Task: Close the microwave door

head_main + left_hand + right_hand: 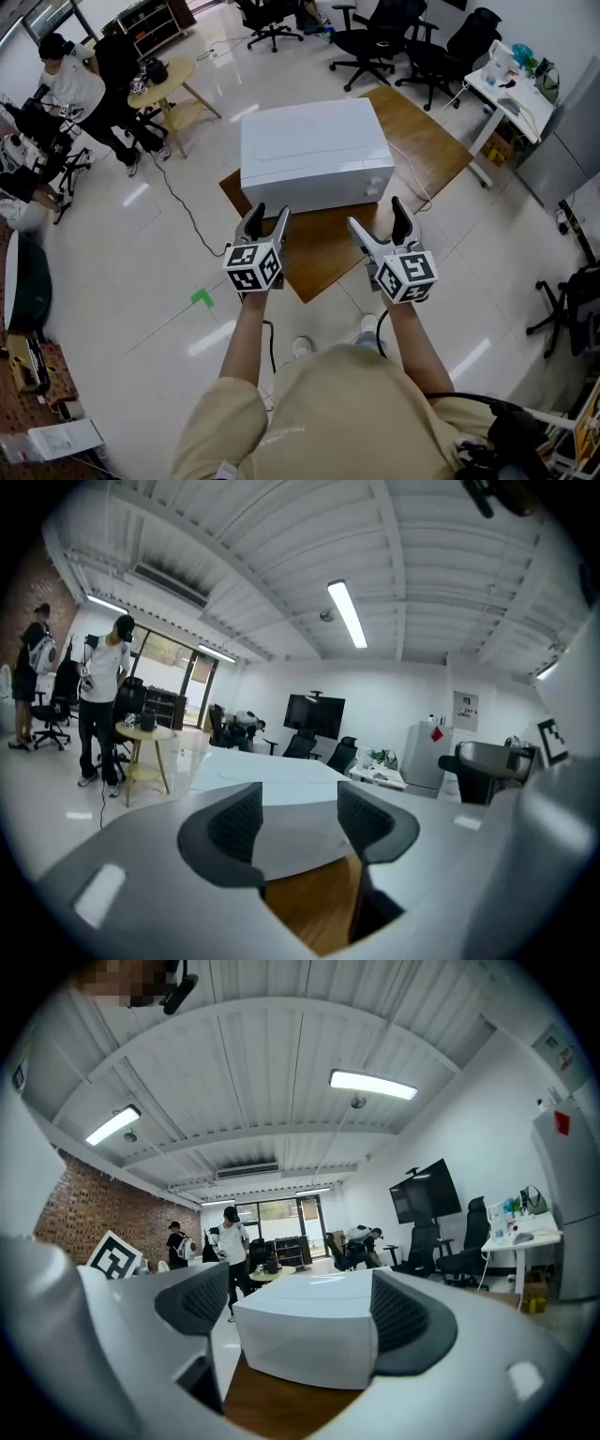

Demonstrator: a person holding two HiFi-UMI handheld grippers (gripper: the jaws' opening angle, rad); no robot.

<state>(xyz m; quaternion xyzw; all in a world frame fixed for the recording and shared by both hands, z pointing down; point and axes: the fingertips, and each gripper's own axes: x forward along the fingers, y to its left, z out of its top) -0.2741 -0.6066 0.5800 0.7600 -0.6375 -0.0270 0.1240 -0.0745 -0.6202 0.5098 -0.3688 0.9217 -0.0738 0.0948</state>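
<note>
The white microwave [314, 150] stands on a wooden table [431, 141], its front towards me, and its door looks flush with the body. Both grippers hover side by side over the table's near edge, just short of that front and touching nothing. My left gripper [266, 221] has its jaws a small way apart with nothing between them; in the left gripper view [300, 817] the microwave's top [272, 775] shows beyond them. My right gripper [378, 217] stands wide open and empty; in the right gripper view [300, 1307] the microwave [319, 1335] sits framed between its fingers.
A black cable [178, 202] runs across the glossy floor left of the table, near a green tape mark [202, 298]. A small round table [164, 89] and standing people [80, 89] are at far left. Office chairs [384, 42] and a white desk [506, 89] lie behind.
</note>
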